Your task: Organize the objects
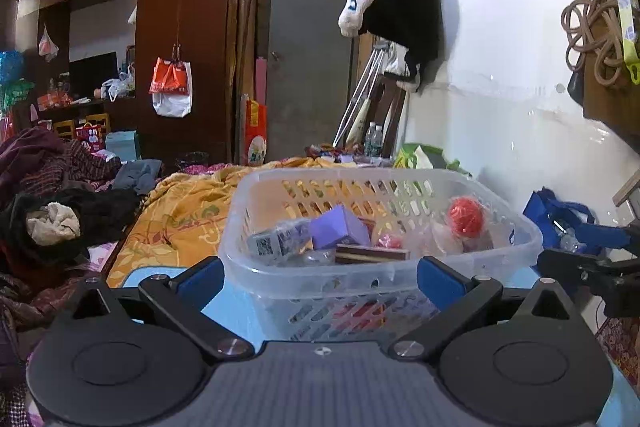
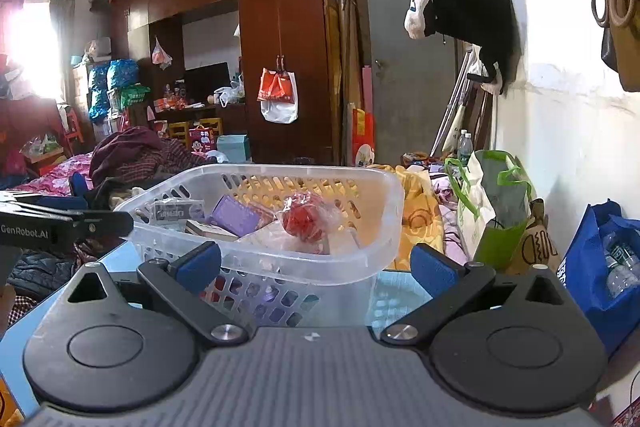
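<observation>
A clear plastic basket [image 1: 520, 247] stands on a light blue surface [image 1: 236, 311] right in front of me; it also shows in the right wrist view [image 2: 384, 239]. Inside lie a purple box [image 1: 340, 229], a red ball in clear wrap [image 1: 465, 215], a grey carton [image 1: 268, 243] and a dark flat box [image 1: 372, 253]. My left gripper [image 1: 320, 277] is open and empty, its blue pads level with the basket's near wall. My right gripper [image 2: 316, 265] is open and empty at the basket's near right corner. The left gripper's body [image 2: 60, 223] shows at the left of the right wrist view.
An orange bedspread [image 1: 180, 223] lies behind the basket, with piled dark clothes [image 1: 60, 211] to the left. A green-and-white bag [image 2: 492, 203] and a blue bag [image 2: 600, 267] stand against the white wall on the right. A dark wardrobe [image 1: 180, 27] stands at the back.
</observation>
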Tool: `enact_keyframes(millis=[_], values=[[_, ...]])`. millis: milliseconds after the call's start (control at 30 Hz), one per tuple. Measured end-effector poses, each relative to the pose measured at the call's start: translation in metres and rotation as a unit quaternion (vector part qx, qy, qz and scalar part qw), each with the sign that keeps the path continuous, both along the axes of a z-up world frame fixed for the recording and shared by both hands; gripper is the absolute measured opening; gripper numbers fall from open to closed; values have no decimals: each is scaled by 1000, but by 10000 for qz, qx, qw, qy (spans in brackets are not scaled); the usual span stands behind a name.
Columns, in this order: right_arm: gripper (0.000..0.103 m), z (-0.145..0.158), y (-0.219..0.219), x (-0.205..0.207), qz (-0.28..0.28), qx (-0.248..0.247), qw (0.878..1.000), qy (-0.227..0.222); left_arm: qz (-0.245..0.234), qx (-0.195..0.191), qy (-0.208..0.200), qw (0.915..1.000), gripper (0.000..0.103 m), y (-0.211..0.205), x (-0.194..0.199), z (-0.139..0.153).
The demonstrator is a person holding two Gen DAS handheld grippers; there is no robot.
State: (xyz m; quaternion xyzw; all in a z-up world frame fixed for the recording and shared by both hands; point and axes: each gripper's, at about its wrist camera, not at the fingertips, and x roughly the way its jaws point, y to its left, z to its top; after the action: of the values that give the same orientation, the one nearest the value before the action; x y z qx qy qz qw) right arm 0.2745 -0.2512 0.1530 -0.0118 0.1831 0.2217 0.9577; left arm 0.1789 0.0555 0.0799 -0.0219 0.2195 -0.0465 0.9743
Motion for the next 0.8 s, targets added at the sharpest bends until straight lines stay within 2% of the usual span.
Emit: enact_keyframes(millis=[467, 800], values=[[103, -4, -5, 2, -26, 107, 9998, 191, -72, -65, 125, 9999, 103, -5, 3, -2], [103, -1, -3, -3, -46, 117, 9998, 126, -55, -77, 91, 9999, 103, -5, 2, -1]])
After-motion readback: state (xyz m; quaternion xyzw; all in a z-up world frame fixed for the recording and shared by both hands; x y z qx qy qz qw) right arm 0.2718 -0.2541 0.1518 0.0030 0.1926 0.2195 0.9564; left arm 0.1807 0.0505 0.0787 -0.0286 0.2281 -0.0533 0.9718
